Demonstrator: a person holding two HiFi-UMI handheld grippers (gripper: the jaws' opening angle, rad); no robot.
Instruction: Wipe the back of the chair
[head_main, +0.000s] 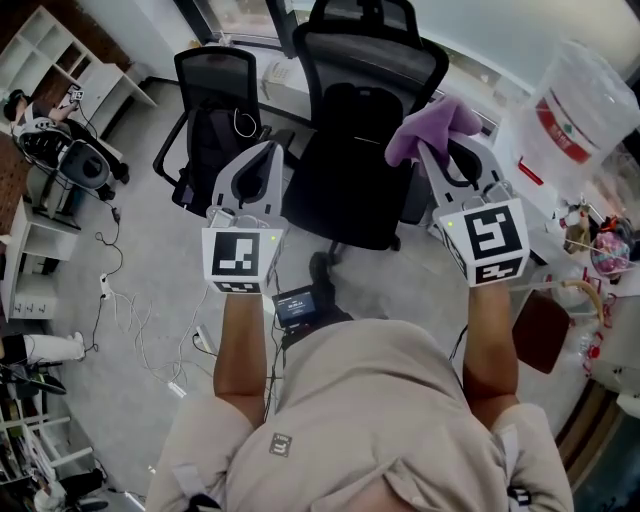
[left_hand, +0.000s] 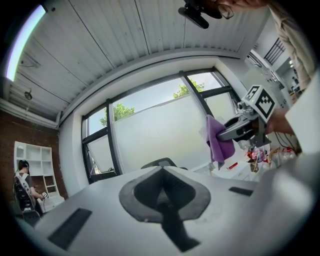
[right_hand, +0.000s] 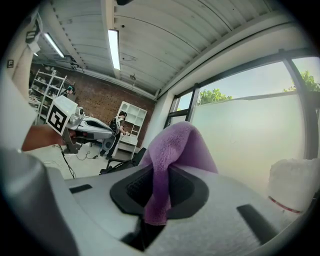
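Purple cloth (right_hand: 172, 150), long axis vertical

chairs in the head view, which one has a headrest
The larger black chair in the middle, beside the purple cloth; the smaller chair at left has none.

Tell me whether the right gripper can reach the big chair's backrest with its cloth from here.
Probably yes. The right gripper, shut on the purple cloth, hangs near the black chair's backrest, and nothing shows between them.
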